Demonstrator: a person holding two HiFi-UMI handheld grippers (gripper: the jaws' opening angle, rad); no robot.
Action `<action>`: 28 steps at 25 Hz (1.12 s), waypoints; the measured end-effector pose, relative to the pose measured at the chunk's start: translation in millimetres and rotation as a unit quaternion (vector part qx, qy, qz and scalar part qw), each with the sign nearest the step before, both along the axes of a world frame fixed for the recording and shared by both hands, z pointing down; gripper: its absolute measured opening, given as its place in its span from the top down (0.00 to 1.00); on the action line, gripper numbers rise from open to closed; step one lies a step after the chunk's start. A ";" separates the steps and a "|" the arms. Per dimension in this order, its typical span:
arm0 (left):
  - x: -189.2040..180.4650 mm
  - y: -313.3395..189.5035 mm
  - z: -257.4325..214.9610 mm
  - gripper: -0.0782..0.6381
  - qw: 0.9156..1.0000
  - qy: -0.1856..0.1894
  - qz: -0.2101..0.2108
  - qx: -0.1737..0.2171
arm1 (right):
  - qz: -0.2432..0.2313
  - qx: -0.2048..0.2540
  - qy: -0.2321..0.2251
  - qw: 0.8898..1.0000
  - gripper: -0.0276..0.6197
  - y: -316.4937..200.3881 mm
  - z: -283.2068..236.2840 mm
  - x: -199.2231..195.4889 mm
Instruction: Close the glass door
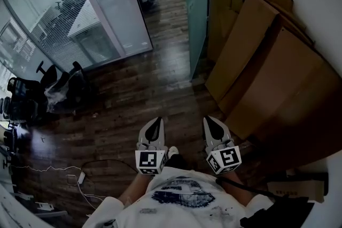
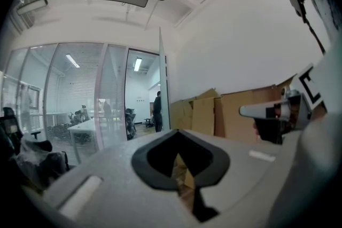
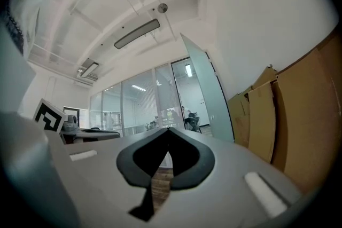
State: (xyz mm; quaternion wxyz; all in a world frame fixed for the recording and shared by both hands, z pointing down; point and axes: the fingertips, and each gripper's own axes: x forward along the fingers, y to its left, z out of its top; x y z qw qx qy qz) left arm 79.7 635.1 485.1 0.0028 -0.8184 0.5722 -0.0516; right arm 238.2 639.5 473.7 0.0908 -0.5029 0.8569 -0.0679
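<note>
Glass door (image 1: 195,13) open, vert., edge-on ahead

Both grippers are held out in front, side by side and a little apart, pointing forward and about level. The left gripper (image 1: 154,121) has its jaws pressed together at the tips with nothing between them. The right gripper (image 1: 210,120) is the same (tips meeting, empty). Their marker cubes (image 1: 151,162) sit at the near ends, tucked close to the body. The forearms are mostly out of sight.
</note>
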 end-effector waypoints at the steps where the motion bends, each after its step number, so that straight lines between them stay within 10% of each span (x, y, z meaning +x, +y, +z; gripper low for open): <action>1: -1.7 -3.5 1.3 0.89 1.000 -0.002 -0.003 0.005 | -0.001 0.000 0.001 1.000 0.95 -2.9 0.8 -0.4; 28: -59.9 -245.2 15.6 0.89 0.999 0.004 0.043 -0.002 | 0.028 -0.030 0.033 0.999 0.95 -232.2 13.5 -70.7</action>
